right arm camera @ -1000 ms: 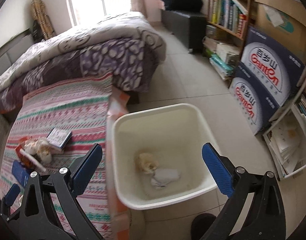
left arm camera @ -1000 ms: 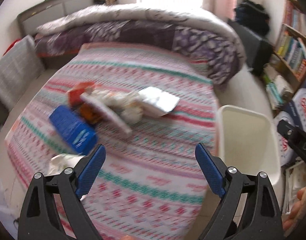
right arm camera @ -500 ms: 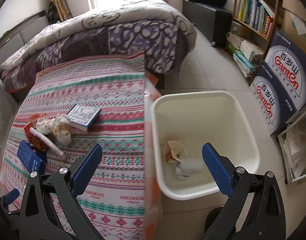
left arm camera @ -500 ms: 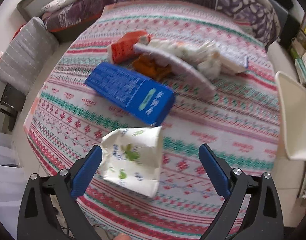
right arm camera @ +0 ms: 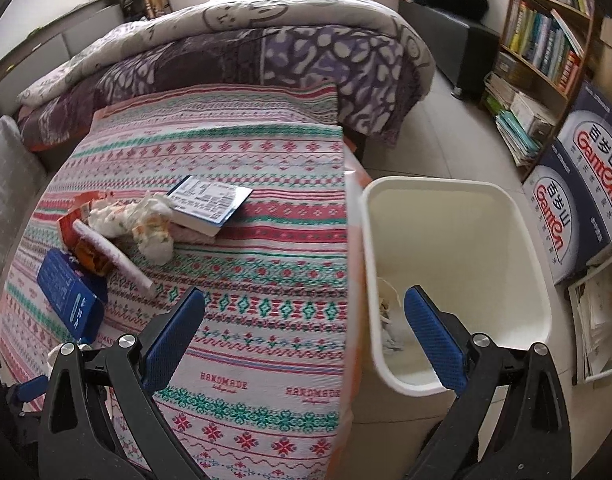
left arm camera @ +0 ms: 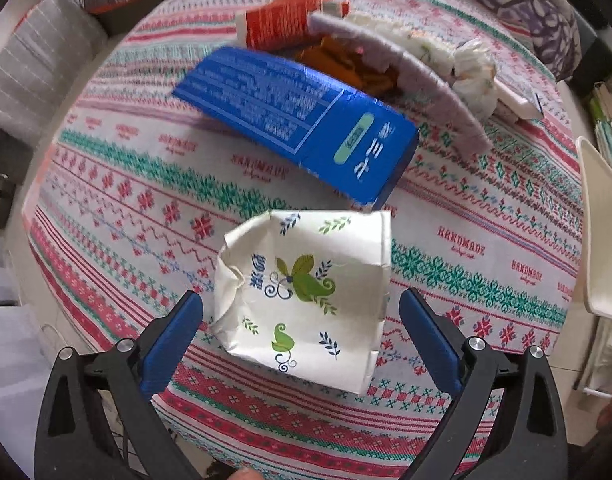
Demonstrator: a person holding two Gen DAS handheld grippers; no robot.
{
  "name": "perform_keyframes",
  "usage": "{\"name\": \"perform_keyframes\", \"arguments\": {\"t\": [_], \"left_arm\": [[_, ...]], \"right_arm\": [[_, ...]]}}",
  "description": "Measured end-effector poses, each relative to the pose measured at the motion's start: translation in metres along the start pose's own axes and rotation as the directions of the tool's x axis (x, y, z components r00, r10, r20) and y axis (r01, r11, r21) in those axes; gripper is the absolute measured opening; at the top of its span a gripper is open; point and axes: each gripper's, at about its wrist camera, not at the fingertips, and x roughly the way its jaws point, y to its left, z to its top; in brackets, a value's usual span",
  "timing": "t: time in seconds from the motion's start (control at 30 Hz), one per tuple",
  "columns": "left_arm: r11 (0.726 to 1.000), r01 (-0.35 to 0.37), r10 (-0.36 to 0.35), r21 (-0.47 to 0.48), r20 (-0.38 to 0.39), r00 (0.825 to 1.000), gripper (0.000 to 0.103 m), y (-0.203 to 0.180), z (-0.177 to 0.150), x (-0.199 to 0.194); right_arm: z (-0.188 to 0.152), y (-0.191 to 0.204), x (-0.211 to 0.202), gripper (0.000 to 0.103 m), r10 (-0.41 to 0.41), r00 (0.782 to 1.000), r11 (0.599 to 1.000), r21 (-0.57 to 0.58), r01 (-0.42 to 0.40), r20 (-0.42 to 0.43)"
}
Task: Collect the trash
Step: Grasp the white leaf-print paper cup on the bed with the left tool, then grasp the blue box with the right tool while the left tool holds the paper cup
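A crumpled white paper cup (left arm camera: 306,296) with green leaf prints lies on the patterned bedspread (left arm camera: 485,248). My left gripper (left arm camera: 302,324) hangs right over it, open, blue pads on either side and not touching. Beyond it lie a blue carton (left arm camera: 298,120), a red carton (left arm camera: 282,24), an orange wrapper (left arm camera: 345,64) and crumpled tissue (left arm camera: 465,68). My right gripper (right arm camera: 304,316) is open and empty over the bed's edge beside the white bin (right arm camera: 457,280), which holds scraps (right arm camera: 389,320). The same pile shows left: blue carton (right arm camera: 70,296), tissue (right arm camera: 134,220), a booklet (right arm camera: 208,204).
A folded purple quilt (right arm camera: 234,52) covers the bed's far end. Bookshelves (right arm camera: 545,48) and printed boxes (right arm camera: 577,192) stand right of the bin on the tiled floor (right arm camera: 425,132). A grey cushion (left arm camera: 30,64) lies left of the bed.
My left gripper dropped and tilted down toward the paper cup, which now sits between its pads. My right gripper swung left, from over the bin toward the bed's edge.
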Motion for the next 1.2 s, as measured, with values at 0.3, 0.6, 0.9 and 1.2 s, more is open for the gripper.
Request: {"name": "perform_keyframes", "arguments": {"t": [0.3,0.6,0.9,1.2], "left_arm": [[0.996,0.084,-0.085,-0.038,-0.021,0.996,0.081,0.020,-0.004,0.006],[0.989,0.104,-0.099,-0.101,0.057,0.993,0.081,0.061,-0.011,-0.027],[0.945,0.174,-0.092,-0.277,0.285,0.954,0.081,0.136,-0.015,-0.112],[0.866,0.232,-0.061,-0.442,0.368,0.928,0.081,0.191,0.006,-0.131]], "right_arm": [[-0.005,0.024,0.012,0.096,0.037,0.999,0.997,-0.061,-0.039,-0.037],[-0.010,0.048,0.021,0.096,0.065,0.997,0.992,-0.107,-0.070,-0.047],[-0.013,0.130,0.007,0.096,0.240,0.971,0.887,-0.405,-0.220,-0.001],[-0.015,0.244,0.025,0.096,0.308,0.944,0.654,-0.694,-0.299,-0.117]]}}
